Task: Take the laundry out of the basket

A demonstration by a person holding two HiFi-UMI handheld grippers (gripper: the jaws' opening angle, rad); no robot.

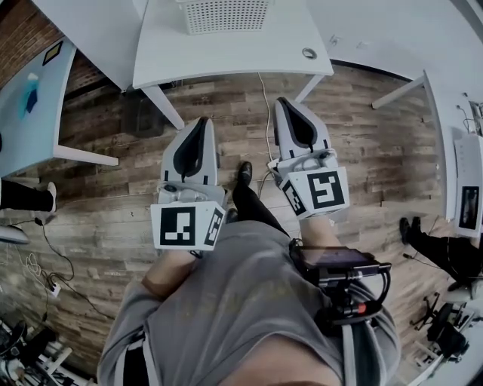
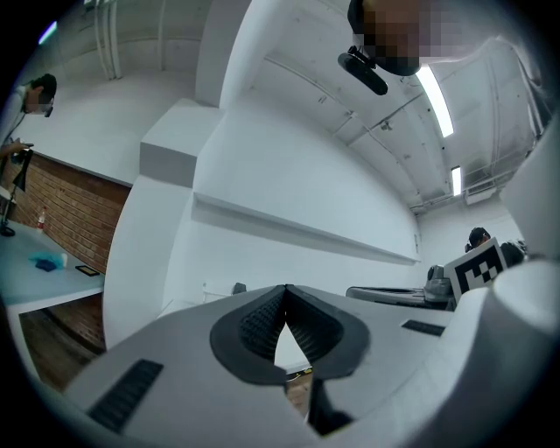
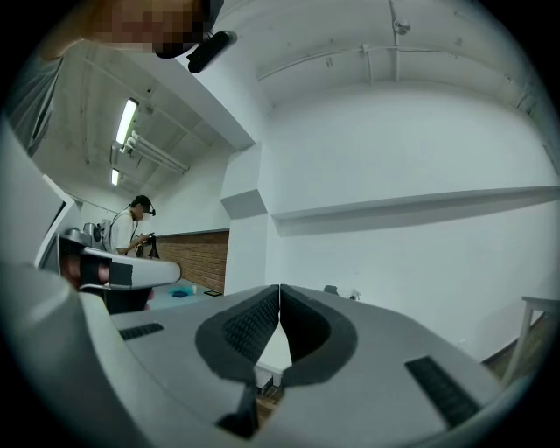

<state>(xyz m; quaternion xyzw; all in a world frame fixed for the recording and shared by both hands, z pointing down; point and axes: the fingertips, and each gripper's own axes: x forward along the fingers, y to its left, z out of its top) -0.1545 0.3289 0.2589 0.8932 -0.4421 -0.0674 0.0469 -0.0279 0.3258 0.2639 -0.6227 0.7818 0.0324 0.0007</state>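
A white slatted laundry basket (image 1: 225,15) stands on a white table (image 1: 234,56) at the top of the head view; only its lower part shows, and no laundry can be seen in it. My left gripper (image 1: 202,122) and right gripper (image 1: 284,102) are held side by side over the wooden floor, short of the table's front edge, both pointing toward it. In the left gripper view the left gripper (image 2: 284,290) has its ribbed pads pressed together with nothing between them. The right gripper (image 3: 279,289) is likewise shut and empty in its own view.
The table's legs (image 1: 163,107) angle down to the floor just ahead of the grippers. Other white tables stand at the left (image 1: 30,113) and right (image 1: 453,151). People's feet show at the left (image 1: 26,197) and right (image 1: 434,245). Cables and a power strip (image 1: 53,286) lie at the lower left.
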